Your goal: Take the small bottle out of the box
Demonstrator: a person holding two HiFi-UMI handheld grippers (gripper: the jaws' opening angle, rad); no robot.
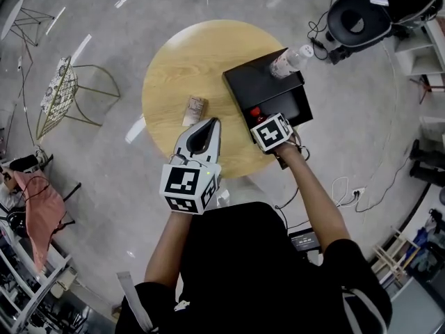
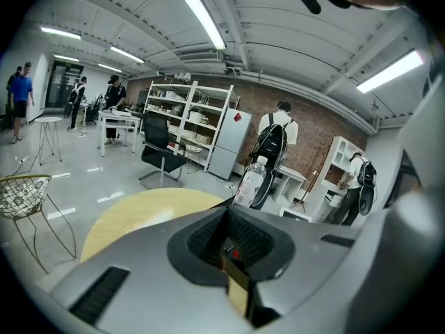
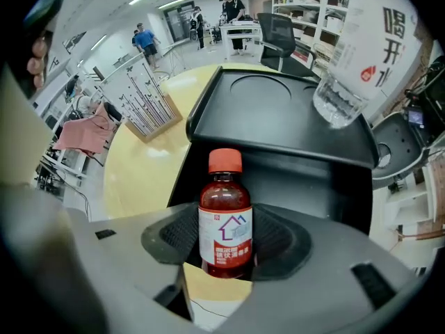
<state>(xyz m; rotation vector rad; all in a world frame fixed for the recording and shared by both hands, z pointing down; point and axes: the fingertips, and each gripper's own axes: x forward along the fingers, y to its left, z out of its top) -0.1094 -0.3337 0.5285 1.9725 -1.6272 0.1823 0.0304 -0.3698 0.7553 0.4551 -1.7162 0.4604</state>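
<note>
right claw point(image 3: 225, 252) pinched small bottle point(image 3: 224, 214) beside black box point(image 3: 278, 127) near wall | left claw point(image 2: 233, 245) pressed together, empty | risk was base catching that wall, twisting bottle loose

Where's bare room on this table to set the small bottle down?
Bare: the table's far-left wood, bordered by its rim, the black box and the small brownish item. Crowded: the right side, taken by the box and water bottle; the near edge, by the left hand-held gripper.

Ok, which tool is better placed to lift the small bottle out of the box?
Right. The right tool has the small bottle upright between its pads, at the box; the left tool is shut, empty, over the table, away from it.
</note>
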